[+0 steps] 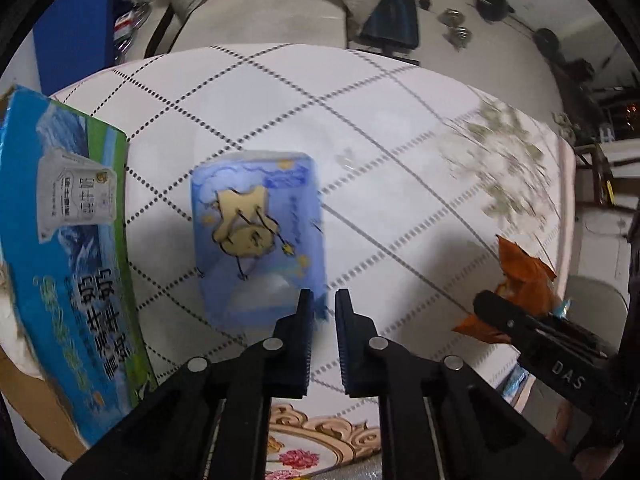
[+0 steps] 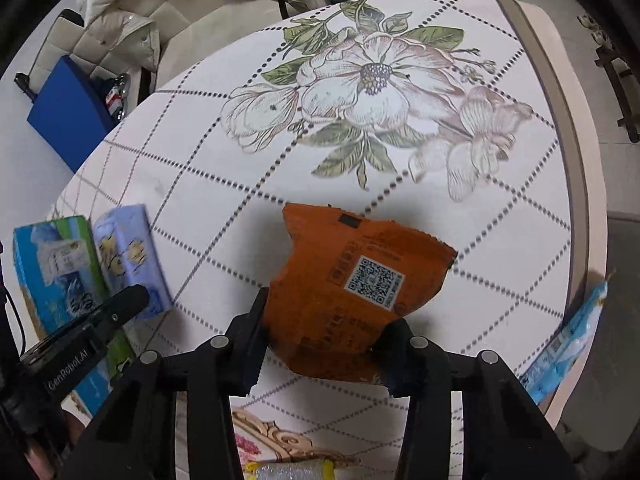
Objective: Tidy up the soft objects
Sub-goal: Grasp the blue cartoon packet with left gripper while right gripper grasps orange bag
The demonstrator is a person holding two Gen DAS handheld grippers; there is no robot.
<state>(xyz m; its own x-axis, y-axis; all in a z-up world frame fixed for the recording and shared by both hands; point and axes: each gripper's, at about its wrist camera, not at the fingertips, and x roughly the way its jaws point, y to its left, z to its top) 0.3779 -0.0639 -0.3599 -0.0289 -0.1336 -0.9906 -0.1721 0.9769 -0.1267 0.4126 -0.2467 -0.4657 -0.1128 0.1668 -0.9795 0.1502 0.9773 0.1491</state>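
Note:
A light-blue tissue pack (image 1: 256, 236) with a yellow duck print lies on the tablecloth in the left wrist view. My left gripper (image 1: 322, 300) is just behind its near right corner, jaws a narrow gap apart and holding nothing. The pack also shows in the right wrist view (image 2: 128, 256), beside a blue-green carton (image 2: 60, 272). My right gripper (image 2: 324, 336) is shut on an orange snack bag (image 2: 352, 280) with a QR code. That bag and gripper show at the right of the left wrist view (image 1: 524, 280).
The blue-green milk carton (image 1: 68, 248) stands at the left on the round table with a flower-print cloth (image 2: 380, 92). A blue plastic packet (image 2: 568, 340) hangs over the right table edge. A sofa with a white jacket (image 2: 132, 28) and a blue box (image 2: 68, 100) lie beyond.

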